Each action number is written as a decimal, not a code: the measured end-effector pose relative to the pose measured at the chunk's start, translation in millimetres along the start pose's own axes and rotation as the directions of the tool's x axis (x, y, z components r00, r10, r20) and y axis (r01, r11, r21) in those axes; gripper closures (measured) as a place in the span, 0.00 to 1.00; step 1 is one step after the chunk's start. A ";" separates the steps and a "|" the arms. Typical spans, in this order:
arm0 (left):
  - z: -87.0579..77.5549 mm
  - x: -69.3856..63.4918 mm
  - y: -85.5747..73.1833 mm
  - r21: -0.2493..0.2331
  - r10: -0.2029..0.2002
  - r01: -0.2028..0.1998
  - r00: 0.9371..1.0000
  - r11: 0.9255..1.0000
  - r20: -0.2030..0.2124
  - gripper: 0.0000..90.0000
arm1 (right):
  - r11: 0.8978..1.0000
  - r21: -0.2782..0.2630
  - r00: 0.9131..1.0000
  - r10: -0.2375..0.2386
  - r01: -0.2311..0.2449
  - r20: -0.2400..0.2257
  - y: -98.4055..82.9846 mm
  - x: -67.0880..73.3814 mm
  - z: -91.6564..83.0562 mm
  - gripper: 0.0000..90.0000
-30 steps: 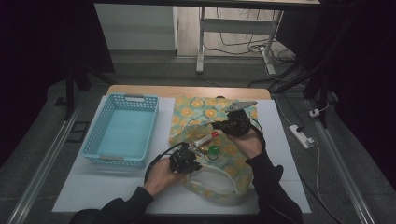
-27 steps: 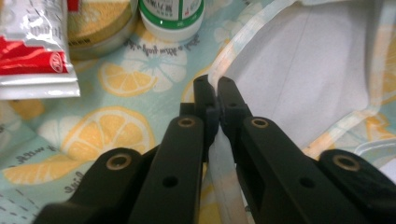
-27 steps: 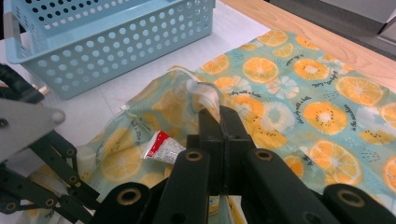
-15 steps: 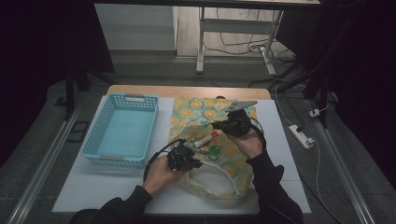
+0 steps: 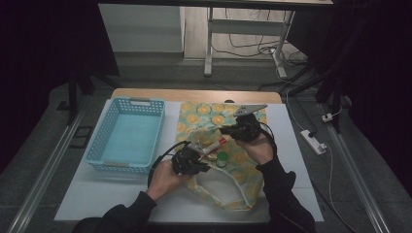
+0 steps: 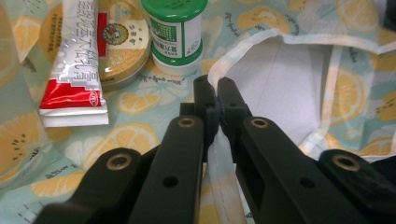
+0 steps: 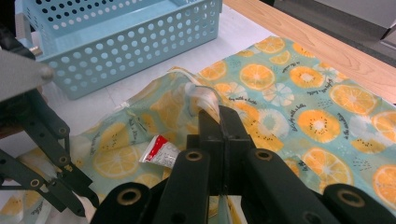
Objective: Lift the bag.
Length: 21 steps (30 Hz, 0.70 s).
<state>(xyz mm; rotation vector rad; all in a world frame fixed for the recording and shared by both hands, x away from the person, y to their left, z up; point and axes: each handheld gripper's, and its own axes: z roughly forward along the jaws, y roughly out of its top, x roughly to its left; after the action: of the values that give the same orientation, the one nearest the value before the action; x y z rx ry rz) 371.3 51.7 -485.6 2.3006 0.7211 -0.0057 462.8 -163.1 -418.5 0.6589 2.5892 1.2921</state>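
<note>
Both tongs, the left gripper (image 6: 213, 93) and the right gripper (image 7: 219, 116), pinch the fruit bag (image 5: 204, 119) open by its white rim, but the sachet (image 6: 77, 60), tin (image 6: 123, 51) and green bottle (image 6: 176, 30) at 12 o'clock lie on it, and the blue basket (image 5: 97, 145) at 9 o'clock looks unfilled.

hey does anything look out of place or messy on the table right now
Nothing is spilled or damaged. The orange-print bag lies rumpled because both grippers pinch its white-trimmed rim, holding it open. A sachet, a round tin and a green-capped bottle lie on it. The blue basket sits square.

Printed cloth bag (image 6: 140, 126) matt; sachet (image 6: 77, 60) glossy foil; basket (image 7: 140, 42) perforated plastic; tin (image 6: 123, 51) metal.
</note>
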 end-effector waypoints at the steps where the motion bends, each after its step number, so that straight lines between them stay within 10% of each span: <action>1: -1.1 0.3 0.4 -0.002 -0.003 0.003 1.000 1.000 0.002 0.99 | 1.000 -0.001 1.000 -0.001 0.001 -0.001 0.2 0.3 -0.2 1.00; 21: -32.6 2.8 10.1 -0.082 -0.030 0.031 0.999 0.996 0.022 0.99 | 1.000 -0.018 1.000 -0.011 0.011 -0.014 6.1 6.9 -6.6 1.00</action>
<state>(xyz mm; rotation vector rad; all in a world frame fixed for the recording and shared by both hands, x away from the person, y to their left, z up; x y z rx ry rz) 372.3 67.9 -455.4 2.2075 0.7326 -0.0136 456.3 -161.4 -409.3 0.6334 2.5857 1.3200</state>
